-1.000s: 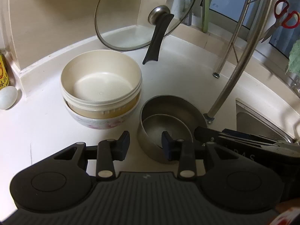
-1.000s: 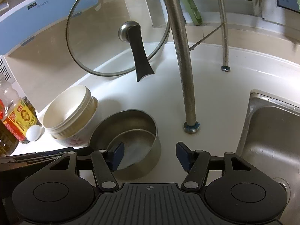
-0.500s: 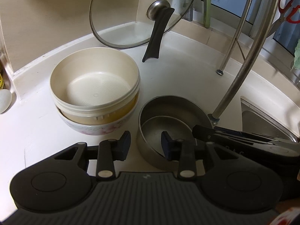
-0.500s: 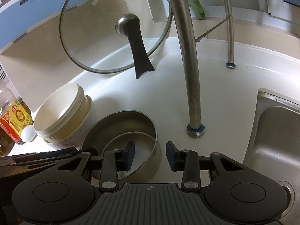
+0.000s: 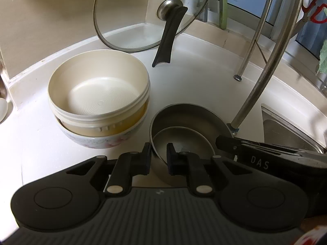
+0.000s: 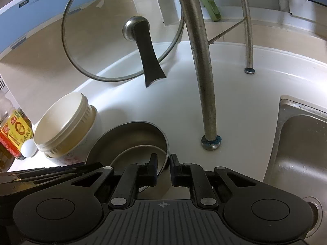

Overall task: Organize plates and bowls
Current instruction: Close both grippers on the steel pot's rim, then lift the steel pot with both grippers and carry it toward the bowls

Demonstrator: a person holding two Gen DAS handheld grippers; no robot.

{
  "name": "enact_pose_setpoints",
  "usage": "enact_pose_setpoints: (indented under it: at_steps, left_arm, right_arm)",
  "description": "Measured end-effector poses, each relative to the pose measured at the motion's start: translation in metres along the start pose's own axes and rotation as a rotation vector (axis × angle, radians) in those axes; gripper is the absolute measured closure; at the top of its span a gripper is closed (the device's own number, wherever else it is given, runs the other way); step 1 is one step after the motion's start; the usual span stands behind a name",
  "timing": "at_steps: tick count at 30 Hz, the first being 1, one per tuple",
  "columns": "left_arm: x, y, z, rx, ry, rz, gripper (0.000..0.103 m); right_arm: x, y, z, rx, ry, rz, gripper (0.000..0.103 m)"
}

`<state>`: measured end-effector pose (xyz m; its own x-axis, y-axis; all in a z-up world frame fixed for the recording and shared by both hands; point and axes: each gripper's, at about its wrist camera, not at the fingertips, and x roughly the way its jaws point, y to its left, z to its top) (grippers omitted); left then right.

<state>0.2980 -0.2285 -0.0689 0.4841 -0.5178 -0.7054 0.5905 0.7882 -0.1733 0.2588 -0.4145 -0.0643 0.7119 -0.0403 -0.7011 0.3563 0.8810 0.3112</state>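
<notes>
Steel bowls [image 5: 190, 122] — rim pinched by both grippers [image 5: 159, 155] [image 6: 164, 166] — crowded by cream bowl stack [image 5: 98, 100], rack leg [image 6: 206, 94].

Your left gripper [image 5: 159, 156] and right gripper [image 6: 164, 167] are matte black, with ribbed grey bases, round side discs and silver pivot pins.
</notes>
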Motion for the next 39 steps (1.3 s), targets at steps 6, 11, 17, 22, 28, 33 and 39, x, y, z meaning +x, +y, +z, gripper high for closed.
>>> enact_pose_setpoints:
  at_steps: [6, 11, 17, 22, 28, 33, 39]
  left_arm:
    - [-0.01, 0.001, -0.004, -0.004, -0.006, -0.015, 0.091]
    - [-0.03, 0.0, -0.007, -0.004, -0.03, -0.035, 0.091]
    - [-0.057, 0.0, -0.015, -0.006, -0.054, -0.05, 0.091]
    - [-0.081, 0.003, -0.022, -0.027, -0.075, -0.047, 0.091]
    - [-0.111, 0.012, -0.033, -0.065, -0.103, -0.029, 0.091]
    - [-0.128, 0.02, -0.04, -0.096, -0.119, 0.003, 0.091]
    - [-0.146, 0.031, -0.043, -0.133, -0.141, 0.039, 0.091]
  right_arm:
    - [-0.012, 0.001, -0.001, 0.011, -0.007, 0.004, 0.09]
    - [-0.029, 0.003, -0.003, 0.016, -0.015, 0.015, 0.09]
    - [-0.051, 0.008, -0.007, 0.024, -0.011, 0.038, 0.09]
    - [-0.069, 0.016, -0.013, 0.021, -0.003, 0.067, 0.09]
    - [-0.085, 0.029, -0.017, 0.006, 0.013, 0.114, 0.09]
    - [-0.094, 0.044, -0.018, -0.029, 0.015, 0.155, 0.09]
    - [-0.099, 0.06, -0.017, -0.062, 0.018, 0.202, 0.09]
